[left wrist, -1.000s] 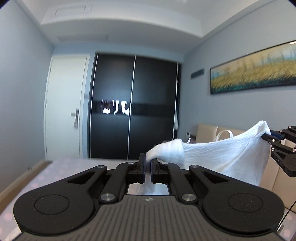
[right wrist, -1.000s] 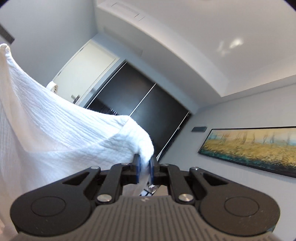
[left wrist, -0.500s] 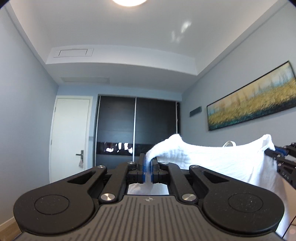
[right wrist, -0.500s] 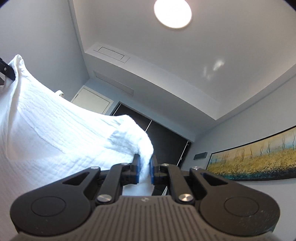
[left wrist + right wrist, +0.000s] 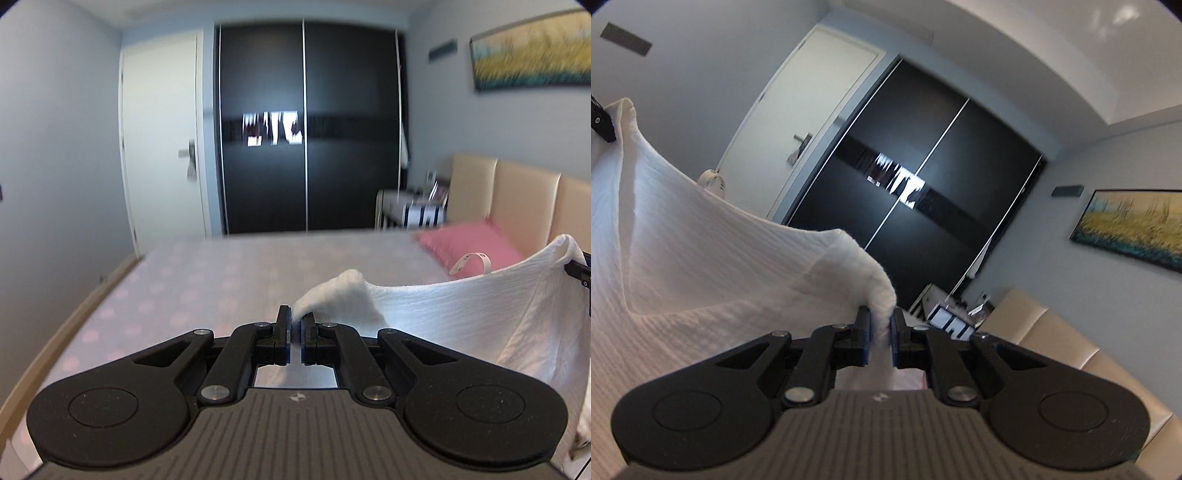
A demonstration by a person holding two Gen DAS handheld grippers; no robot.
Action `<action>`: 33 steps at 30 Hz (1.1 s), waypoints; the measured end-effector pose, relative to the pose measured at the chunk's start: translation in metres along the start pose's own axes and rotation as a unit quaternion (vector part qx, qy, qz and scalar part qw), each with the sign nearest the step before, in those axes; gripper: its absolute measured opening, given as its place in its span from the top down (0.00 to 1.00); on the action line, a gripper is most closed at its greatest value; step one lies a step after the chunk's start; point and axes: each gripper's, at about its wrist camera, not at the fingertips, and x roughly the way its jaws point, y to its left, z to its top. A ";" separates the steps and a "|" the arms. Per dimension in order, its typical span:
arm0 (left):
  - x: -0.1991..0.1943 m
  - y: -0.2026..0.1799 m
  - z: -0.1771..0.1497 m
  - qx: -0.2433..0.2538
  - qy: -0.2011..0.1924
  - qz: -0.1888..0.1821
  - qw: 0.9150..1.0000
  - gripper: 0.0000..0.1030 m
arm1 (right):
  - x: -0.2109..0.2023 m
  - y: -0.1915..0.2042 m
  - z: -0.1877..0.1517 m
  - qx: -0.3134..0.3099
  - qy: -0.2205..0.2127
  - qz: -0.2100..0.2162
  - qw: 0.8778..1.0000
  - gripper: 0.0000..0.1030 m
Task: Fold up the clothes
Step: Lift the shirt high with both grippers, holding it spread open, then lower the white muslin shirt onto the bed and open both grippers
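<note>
The bed (image 5: 229,280) lay broad below, its dotted sheet bare beside a pink pillow (image 5: 469,245). Over it hung the white garment (image 5: 461,317), stretched in the air between the 2 grippers, its neck label showing at the top edge. The left gripper (image 5: 293,325) was clenched on 1 corner; the right gripper (image 5: 881,325) pinched the other, thicker bunch. To lay it well, I'd judge both corners had to stay level and taut, the hem touching down first.
</note>
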 end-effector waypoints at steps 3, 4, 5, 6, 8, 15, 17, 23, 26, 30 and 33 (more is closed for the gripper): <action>0.062 -0.001 -0.021 -0.001 0.055 0.009 0.998 0.97 | 0.059 0.028 -0.024 -0.011 0.048 0.019 0.999 0.88; 0.080 -0.001 -0.027 -0.002 0.070 0.011 0.997 0.97 | 0.077 0.036 -0.031 -0.013 0.063 0.026 0.998 0.88; 0.098 0.001 -0.034 -0.003 0.084 0.012 0.996 0.97 | 0.094 0.044 -0.039 -0.015 0.077 0.032 0.996 0.88; 0.113 0.002 -0.040 -0.003 0.095 0.013 0.995 0.97 | 0.112 0.049 -0.045 -0.015 0.091 0.038 0.995 0.88; 0.142 0.004 -0.051 0.000 0.114 0.015 0.993 0.97 | 0.146 0.060 -0.057 -0.015 0.117 0.046 0.992 0.88; 0.209 0.014 -0.088 0.011 0.171 0.011 0.985 0.97 | 0.210 0.110 -0.107 -0.008 0.176 0.071 0.982 0.88; 0.223 0.016 -0.097 0.008 0.183 0.009 0.983 0.96 | 0.220 0.119 -0.119 -0.007 0.189 0.080 0.979 0.87; 0.244 0.023 -0.113 0.008 0.227 -0.004 0.974 0.80 | 0.236 0.125 -0.142 0.010 0.226 0.086 0.970 0.59; 0.243 0.029 -0.115 0.005 0.236 -0.017 0.972 0.70 | 0.236 0.114 -0.143 0.022 0.235 0.086 0.968 0.57; 0.228 0.039 -0.118 0.021 0.236 -0.013 0.971 0.69 | 0.218 0.093 -0.146 0.034 0.245 0.082 0.965 0.56; 0.211 0.053 -0.124 0.035 0.241 0.002 0.970 0.69 | 0.202 0.076 -0.155 0.043 0.255 0.075 0.963 0.55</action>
